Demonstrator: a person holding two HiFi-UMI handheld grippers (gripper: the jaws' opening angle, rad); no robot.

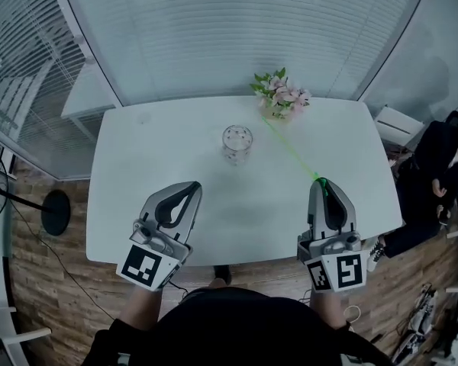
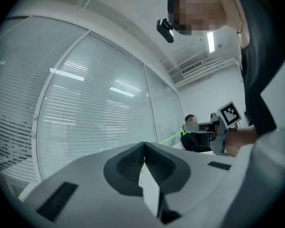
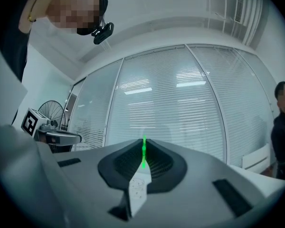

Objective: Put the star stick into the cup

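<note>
Right tongs point(image 1: 319, 181) are clamped on the near end of the thin green star stick point(image 1: 290, 151), which looks light, whippy and slippery. Left tongs point(image 1: 196, 186) are pressed together, empty. The clear glass cup point(image 1: 237, 143) stands ahead-left on the white bench point(image 1: 153, 174).

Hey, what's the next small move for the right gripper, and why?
Probably swing the right gripper left, toward the cup. Its jaws are shut on the green stick, whose far end reaches toward the flowers, to the right of the cup and not over its mouth.
</note>
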